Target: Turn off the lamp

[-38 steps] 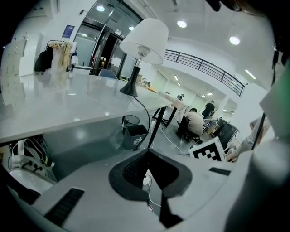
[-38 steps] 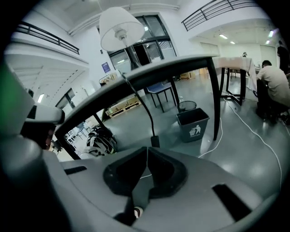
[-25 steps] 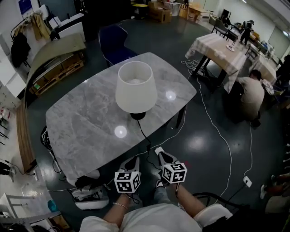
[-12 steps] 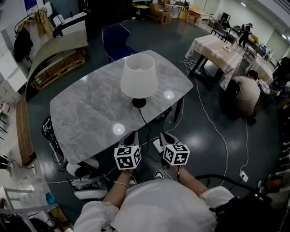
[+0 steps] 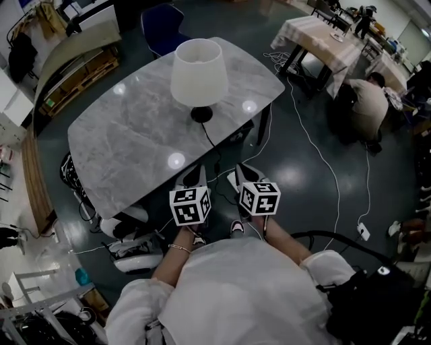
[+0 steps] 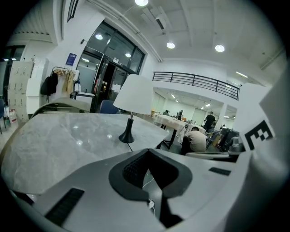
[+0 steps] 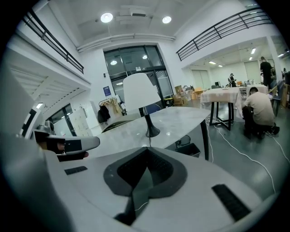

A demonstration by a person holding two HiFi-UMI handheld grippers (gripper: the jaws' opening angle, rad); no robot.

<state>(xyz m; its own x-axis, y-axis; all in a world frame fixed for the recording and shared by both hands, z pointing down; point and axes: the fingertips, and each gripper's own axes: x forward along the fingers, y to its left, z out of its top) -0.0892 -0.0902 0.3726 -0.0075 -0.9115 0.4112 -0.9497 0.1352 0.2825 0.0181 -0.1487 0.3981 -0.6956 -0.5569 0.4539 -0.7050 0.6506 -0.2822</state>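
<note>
A lamp [image 5: 196, 71] with a white shade and a black foot [image 5: 201, 114] stands on the grey marble table [image 5: 121, 145], toward its far side. Its black cord [image 5: 209, 145] runs over the near edge and down. Both grippers hover side by side off the table's near edge, well short of the lamp. The left gripper [image 5: 192, 177] and right gripper [image 5: 242, 176] are both shut with nothing in them. The left gripper view has the lamp [image 6: 135, 94] beyond the closed left gripper [image 6: 147, 152]. In the right gripper view the lamp [image 7: 142, 93] stands past the closed right gripper [image 7: 147, 152].
A blue chair [image 5: 161, 20] stands behind the table. At the right are a cloth-covered table [image 5: 316, 40], a crouching person [image 5: 367, 101] and white cables [image 5: 323, 168] on the dark floor. Wooden pallets [image 5: 74, 87] lie at the left. Gear [image 5: 131, 256] sits under the table's near corner.
Both grippers have risen together, still shut and side by side. The head view has tipped, so table and lamp sit higher in the picture. The lamp has not moved.
</note>
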